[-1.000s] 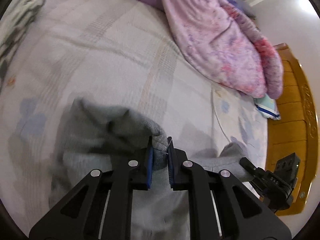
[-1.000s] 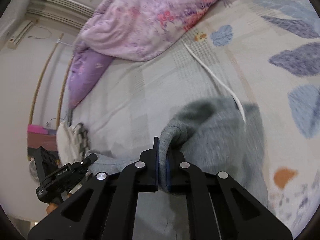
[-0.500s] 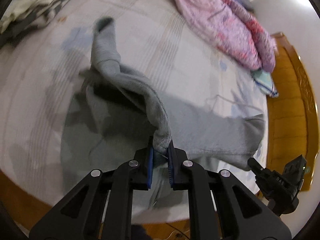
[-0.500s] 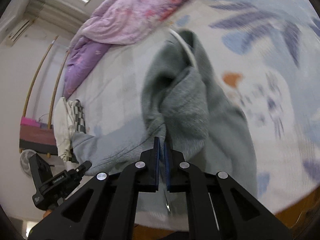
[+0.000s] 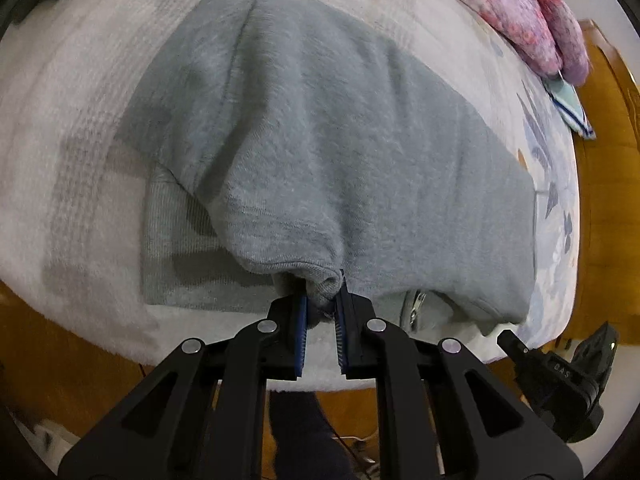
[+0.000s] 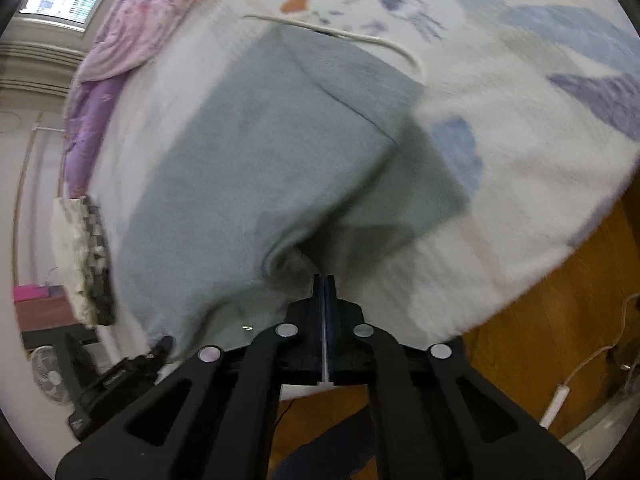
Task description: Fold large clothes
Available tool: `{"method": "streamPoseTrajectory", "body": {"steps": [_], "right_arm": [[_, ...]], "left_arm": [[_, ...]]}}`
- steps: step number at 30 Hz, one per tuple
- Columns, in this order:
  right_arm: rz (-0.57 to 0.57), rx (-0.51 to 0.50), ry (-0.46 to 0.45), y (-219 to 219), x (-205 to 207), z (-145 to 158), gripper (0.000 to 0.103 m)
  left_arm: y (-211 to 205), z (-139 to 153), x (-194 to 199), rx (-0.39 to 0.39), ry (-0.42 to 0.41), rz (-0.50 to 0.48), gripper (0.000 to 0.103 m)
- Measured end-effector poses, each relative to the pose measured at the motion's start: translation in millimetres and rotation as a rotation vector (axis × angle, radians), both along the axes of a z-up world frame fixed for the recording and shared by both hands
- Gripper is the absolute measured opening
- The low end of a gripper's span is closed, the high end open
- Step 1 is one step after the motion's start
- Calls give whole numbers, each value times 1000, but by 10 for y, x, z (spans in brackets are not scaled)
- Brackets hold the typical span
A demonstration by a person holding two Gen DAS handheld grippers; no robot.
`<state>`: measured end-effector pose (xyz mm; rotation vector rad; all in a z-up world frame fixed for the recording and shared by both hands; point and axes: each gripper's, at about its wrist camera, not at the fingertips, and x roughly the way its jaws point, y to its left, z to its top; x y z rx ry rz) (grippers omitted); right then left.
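Observation:
A large grey fleece sweatshirt (image 5: 340,132) lies spread on the bed, reaching the near edge. It also shows in the right wrist view (image 6: 248,168). My left gripper (image 5: 322,304) is shut on a bunched edge of the sweatshirt at the bed's near edge. My right gripper (image 6: 325,280) is shut, its pads pressed together on a thin fold of the same sweatshirt near the bed edge. The other gripper's body (image 5: 560,376) shows at the lower right of the left wrist view.
The bed sheet (image 6: 500,92) is white with blue leaf prints. A pink quilt (image 5: 520,4) is heaped at the far side. A white cord (image 6: 360,36) lies beyond the sweatshirt. Folded checked clothes (image 6: 84,256) sit at the left. The wooden bed frame (image 6: 560,292) and floor lie below.
Both grippers pulled back toward the bed's near edge, dragging the sweatshirt with them. It went from lifted and bunched to spread flat on the bed.

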<state>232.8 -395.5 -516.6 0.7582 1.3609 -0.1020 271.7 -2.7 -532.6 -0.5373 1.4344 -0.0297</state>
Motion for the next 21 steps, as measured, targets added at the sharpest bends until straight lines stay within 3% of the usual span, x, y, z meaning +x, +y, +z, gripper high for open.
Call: {"method": "streamPoseTrajectory", "body": {"steps": [2, 5, 7, 8, 9, 10, 11, 13, 15, 16, 17, 18, 21], "right_arm": [[-8, -3, 6, -92, -51, -28, 0], [-82, 107, -44, -215, -78, 30, 6], [-103, 120, -77, -262, -33, 96, 11], [-114, 121, -91, -285, 12, 126, 25], [-124, 121, -94, -309, 83, 130, 36], [-131, 126, -96, -330, 137, 121, 58], [-140, 134, -108, -372, 190, 109, 58], [-144, 135, -117, -415, 314, 83, 58], [-140, 115, -89, -456, 426, -23, 56], [-125, 124, -75, -460, 482, -93, 39], [-110, 103, -57, -460, 509, -120, 12], [-89, 71, -51, -463, 537, -104, 8], [-17, -1, -72, -449, 488, 72, 5]], "left_arm": [[1, -50, -10, 3, 2, 3, 11], [43, -49, -41, -71, -16, 32, 15], [101, 25, -95, -89, -50, 39, 27], [135, 82, -131, -112, -74, 35, 45], [164, 128, -156, -120, -90, 36, 54], [208, 196, -187, -115, -117, 49, 61], [253, 256, -214, -117, -146, 67, 63], [349, 310, -231, -116, -160, 109, 65], [439, 248, -201, -62, -128, 152, 66], [460, 210, -182, -38, -115, 170, 66], [511, 154, -158, -12, -97, 195, 66], [583, 79, -126, 30, -62, 229, 66], [663, -87, -70, 50, 0, 286, 66]]}}
